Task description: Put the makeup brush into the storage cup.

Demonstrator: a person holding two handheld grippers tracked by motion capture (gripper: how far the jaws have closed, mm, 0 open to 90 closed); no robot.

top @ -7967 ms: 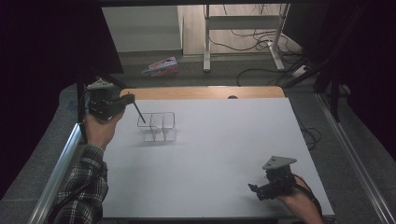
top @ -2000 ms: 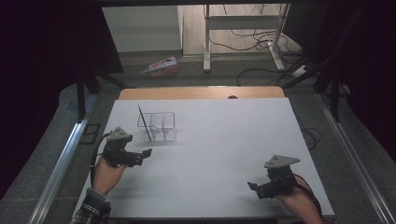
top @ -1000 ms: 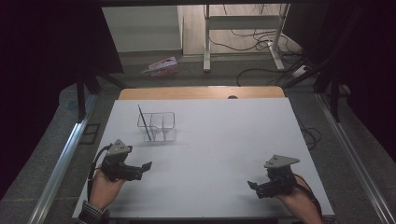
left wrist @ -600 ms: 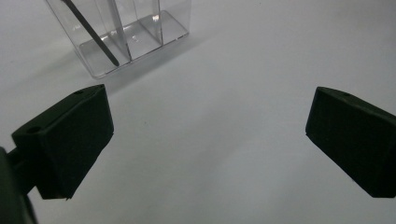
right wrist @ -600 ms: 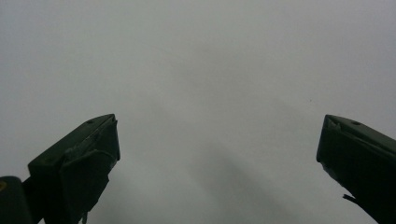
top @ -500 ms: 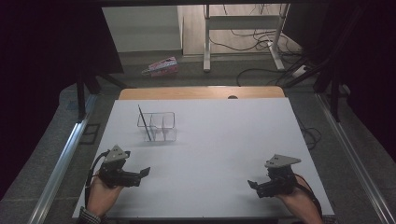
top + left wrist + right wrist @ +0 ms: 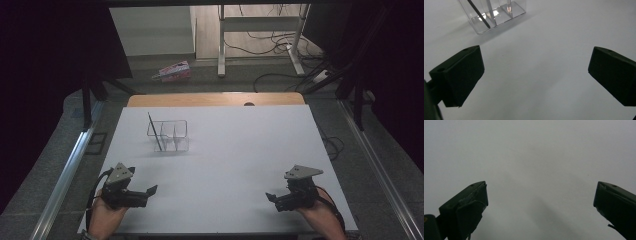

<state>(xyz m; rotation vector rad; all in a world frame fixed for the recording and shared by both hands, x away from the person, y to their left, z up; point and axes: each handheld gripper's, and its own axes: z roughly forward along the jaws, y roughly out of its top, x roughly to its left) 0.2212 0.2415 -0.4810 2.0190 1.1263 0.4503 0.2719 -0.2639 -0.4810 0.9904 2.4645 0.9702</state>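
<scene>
A white worktop (image 7: 240,150) carries a clear divided organizer (image 7: 168,135), a thin black stick (image 7: 154,131) leaning in its left compartment. Both the left gripper (image 7: 150,190) and right gripper (image 7: 270,196) rest well short of the organizer.

Left gripper view: fingers (image 7: 459,75) spread, empty, organizer (image 7: 494,15) ahead.

Right gripper view: fingers (image 7: 466,207) spread over bare worktop.

Placement looks finished; nothing further seems called for.

Your left gripper (image 7: 535,72) had its jaws spread wide over bare white table (image 7: 554,50), clear compartmented holder (image 7: 492,13) with thin dark stick (image 7: 477,13) just ahead, nothing gripped.
</scene>
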